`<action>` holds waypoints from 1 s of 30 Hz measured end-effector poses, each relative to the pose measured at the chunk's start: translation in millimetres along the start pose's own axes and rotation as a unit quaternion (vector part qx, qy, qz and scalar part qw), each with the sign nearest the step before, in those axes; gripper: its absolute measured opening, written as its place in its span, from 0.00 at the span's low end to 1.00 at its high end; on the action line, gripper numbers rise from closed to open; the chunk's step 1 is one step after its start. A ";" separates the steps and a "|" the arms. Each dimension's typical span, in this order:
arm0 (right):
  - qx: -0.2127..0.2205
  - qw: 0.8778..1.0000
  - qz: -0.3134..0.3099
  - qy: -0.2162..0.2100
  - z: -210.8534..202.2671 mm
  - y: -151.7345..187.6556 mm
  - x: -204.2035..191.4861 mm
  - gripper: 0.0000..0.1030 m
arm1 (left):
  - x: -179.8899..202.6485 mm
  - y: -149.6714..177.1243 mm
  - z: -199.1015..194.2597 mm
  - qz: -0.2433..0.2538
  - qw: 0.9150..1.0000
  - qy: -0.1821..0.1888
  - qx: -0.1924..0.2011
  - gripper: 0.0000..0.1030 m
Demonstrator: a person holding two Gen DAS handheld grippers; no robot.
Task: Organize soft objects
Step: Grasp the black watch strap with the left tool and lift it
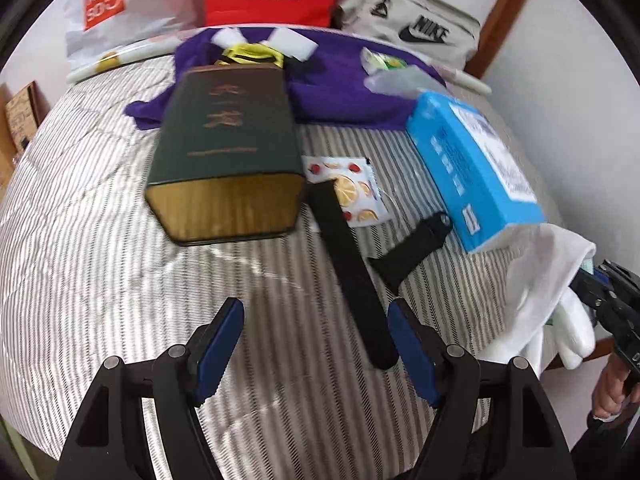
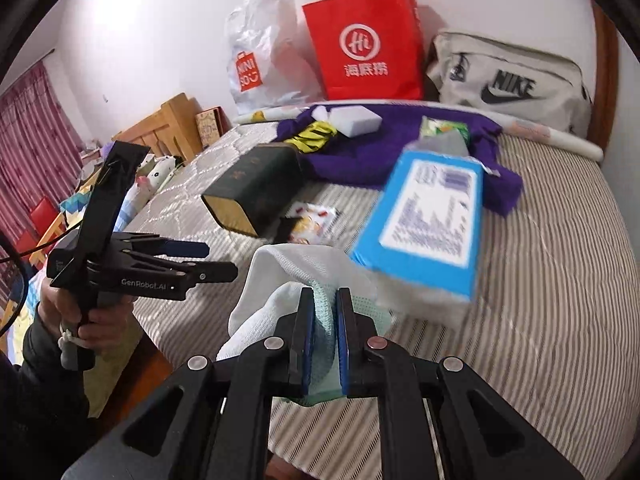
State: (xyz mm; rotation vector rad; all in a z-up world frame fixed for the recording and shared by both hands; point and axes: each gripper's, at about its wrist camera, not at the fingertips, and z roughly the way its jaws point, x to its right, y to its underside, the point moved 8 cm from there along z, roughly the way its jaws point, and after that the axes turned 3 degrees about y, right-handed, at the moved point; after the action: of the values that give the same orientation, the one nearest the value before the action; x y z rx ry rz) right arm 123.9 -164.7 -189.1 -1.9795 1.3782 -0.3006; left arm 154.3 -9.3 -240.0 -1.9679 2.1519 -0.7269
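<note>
The right gripper [image 2: 324, 300] has its fingers clamped on a soft bundle: a white cloth [image 2: 304, 276] with a pale green cloth [image 2: 324, 320] pinched between the pads. The bundle hangs at the near edge of the bed [image 2: 540, 280], just beside the blue box [image 2: 432, 216], and its white folds seem to touch the box's near end. The left gripper [image 1: 316, 344] hangs over the striped cover with its fingers apart and nothing between them; a black strap [image 1: 352, 264] lies just ahead of it.

Risks, as I judge them:
- The pinch sits mostly on the green piece, so the white one may slide free and drop off the bed edge if the bundle is swung
- Trailing folds could snag the blue box and drag or tip it
- The left fingers, if brought down carelessly, may catch the strap or the fruit-print packet [image 1: 352, 188] instead of a soft item
- The purple cloth [image 1: 340, 96] carries small things; lifting it would spill them
</note>
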 end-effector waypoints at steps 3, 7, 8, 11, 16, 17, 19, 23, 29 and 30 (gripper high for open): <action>-0.008 1.000 0.019 0.000 3.8 10.6 10.0 0.10 | 10.3 4.4 12.8 0.013 1.000 -0.012 -0.014 0.70; -0.020 0.999 0.036 0.002 10.1 20.1 20.0 0.10 | 21.0 5.6 19.1 0.052 0.998 -0.046 -0.007 0.71; -0.022 0.999 0.037 0.002 11.5 21.4 20.8 0.10 | 21.4 5.3 20.0 0.058 0.997 -0.055 -0.005 0.71; -0.022 0.999 0.041 -0.001 12.8 23.6 22.6 0.10 | 22.0 5.4 20.5 0.072 0.995 -0.075 0.002 0.73; -0.020 0.999 0.046 -0.007 12.3 26.3 24.0 0.10 | 7.7 9.2 13.8 0.069 0.995 -0.074 0.000 0.73; -0.020 0.999 0.047 -0.007 11.9 27.4 24.5 0.10 | 2.4 11.3 11.6 0.065 0.995 -0.077 -0.001 0.73; -0.021 0.998 0.051 -0.011 11.8 29.4 25.5 0.11 | -16.7 14.5 4.6 0.045 0.996 -0.081 -0.003 0.73; -0.021 0.998 0.056 -0.018 11.7 33.0 25.4 0.11 | -28.9 11.4 0.9 0.031 0.997 -0.066 0.004 0.69; -0.026 0.998 0.060 -0.016 14.8 35.0 26.8 0.11 | -0.2 -8.7 18.6 0.102 0.993 -0.061 0.012 0.61; -0.027 0.998 0.061 -0.014 15.1 36.3 27.6 0.11 | 5.0 -10.8 19.7 0.108 0.993 -0.055 0.013 0.51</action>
State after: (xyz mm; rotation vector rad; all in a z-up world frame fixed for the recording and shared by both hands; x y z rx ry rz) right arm 117.0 -190.2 -229.2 -1.9256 1.4964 -0.1803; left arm 171.5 -19.5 -251.4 -1.6861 2.2312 -0.5933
